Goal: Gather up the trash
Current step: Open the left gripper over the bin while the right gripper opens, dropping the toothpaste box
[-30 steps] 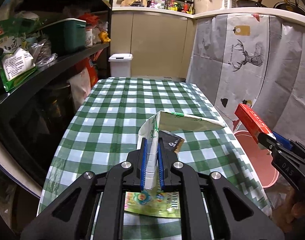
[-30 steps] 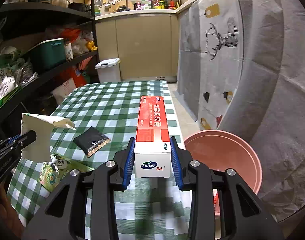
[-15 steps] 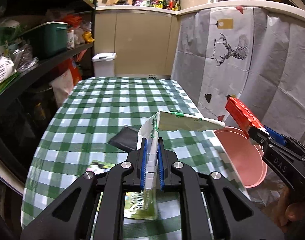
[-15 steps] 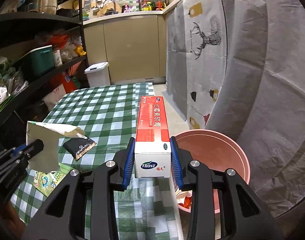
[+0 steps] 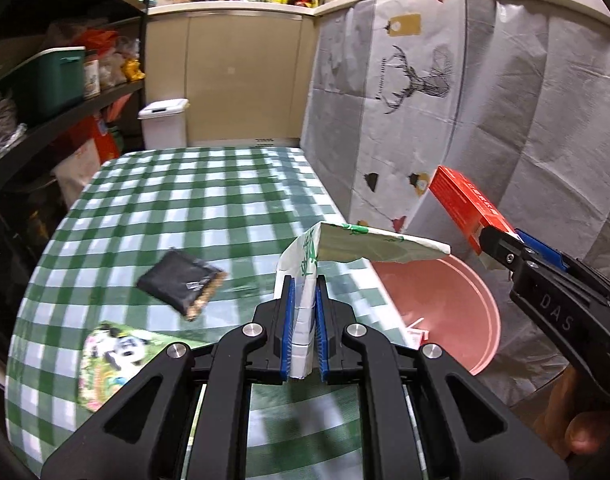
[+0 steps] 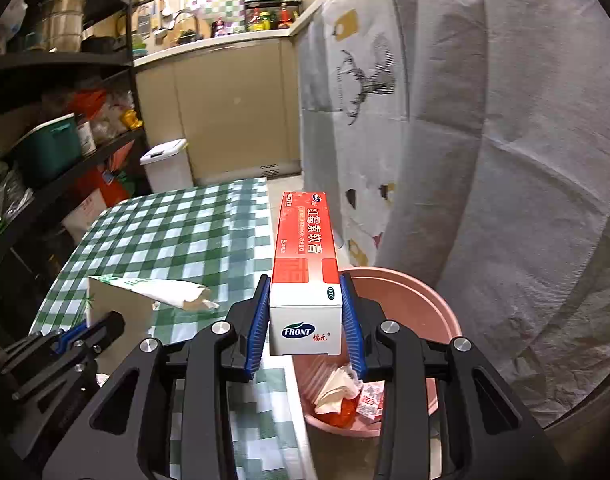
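Observation:
My left gripper (image 5: 303, 320) is shut on a white carton with green print (image 5: 337, 244), held above the table's right edge; the carton also shows in the right wrist view (image 6: 145, 292). My right gripper (image 6: 305, 320) is shut on a red and white ointment box (image 6: 307, 248), held over the near rim of the pink bin (image 6: 417, 292). The box (image 5: 465, 204) and bin (image 5: 457, 304) also show in the left wrist view. A black packet (image 5: 181, 284) and a green panda wrapper (image 5: 113, 356) lie on the checked table (image 5: 185, 200).
The pink bin holds crumpled paper and red wrappers (image 6: 345, 396). A dark shelf unit (image 5: 45, 92) with boxes lines the left. A deer-print sheet (image 5: 425, 92) hangs on the right. A white pedal bin (image 5: 163, 124) stands beyond the table.
Both grippers have moved right with their loads. The pink bin is now closer and its contents show under the right gripper. The black packet and panda wrapper have slid left in view.

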Tool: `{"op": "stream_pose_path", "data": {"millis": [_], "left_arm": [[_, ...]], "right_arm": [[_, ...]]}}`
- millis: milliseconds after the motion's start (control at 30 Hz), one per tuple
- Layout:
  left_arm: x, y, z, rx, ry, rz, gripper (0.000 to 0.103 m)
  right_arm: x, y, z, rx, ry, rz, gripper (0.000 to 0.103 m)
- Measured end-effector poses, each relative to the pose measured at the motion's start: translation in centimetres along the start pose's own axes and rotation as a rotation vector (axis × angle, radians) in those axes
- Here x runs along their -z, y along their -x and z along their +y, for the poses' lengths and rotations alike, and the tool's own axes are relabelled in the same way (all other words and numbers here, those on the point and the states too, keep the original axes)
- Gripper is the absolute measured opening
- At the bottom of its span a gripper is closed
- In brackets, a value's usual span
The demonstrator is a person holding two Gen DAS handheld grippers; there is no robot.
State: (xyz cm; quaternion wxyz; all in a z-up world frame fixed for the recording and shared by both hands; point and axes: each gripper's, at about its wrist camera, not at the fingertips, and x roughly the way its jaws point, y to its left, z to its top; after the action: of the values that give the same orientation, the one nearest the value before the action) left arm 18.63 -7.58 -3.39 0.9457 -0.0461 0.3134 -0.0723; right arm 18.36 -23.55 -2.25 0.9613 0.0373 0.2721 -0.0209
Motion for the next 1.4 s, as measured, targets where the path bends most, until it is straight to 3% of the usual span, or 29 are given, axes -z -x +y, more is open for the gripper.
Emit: {"op": "stream_pose_path", "data": {"millis": [333,733,767,800,833,867,1400], "left_arm": [[-1.2,-3.7,-5.0,0.098,-0.033,0.031,0.010],[-1.3,-9.5,-9.6,0.207,-0.046,0.118,0.011],[-1.3,-9.9,-9.7,0.206,-0.041,0.128,0.014],[-1.3,-10.1,-9.7,0.206,-0.037,0.133,0.021],[-1.3,-10.2,-9.7,0.202,-0.035,0.134,0.031],[-1.2,-10.2,-9.7,0.199,-0.035,0.131,0.033],[-0.3,-5.2,-5.5,0.144,-0.077,0.044,0.033]], "right_arm": [[-0.5,-0.2,-3.3,0.071,-0.051,-0.003,0.034],[-0.3,-2.4,-7.0,0.146,-0.115,0.060,0.035],[-0.3,-2.7,-7.3,0.156,-0.121,0.068,0.036],[-0.3,-2.9,-7.5,0.163,-0.131,0.074,0.043],[-0.2,-3.0,-7.7,0.161,-0.142,0.077,0.047],[-0.2,-3.2,-7.9,0.161,-0.152,0.079,0.047],[-0.4,-2.4,-5.2,0.093,-0.092,0.038,0.047]]}}
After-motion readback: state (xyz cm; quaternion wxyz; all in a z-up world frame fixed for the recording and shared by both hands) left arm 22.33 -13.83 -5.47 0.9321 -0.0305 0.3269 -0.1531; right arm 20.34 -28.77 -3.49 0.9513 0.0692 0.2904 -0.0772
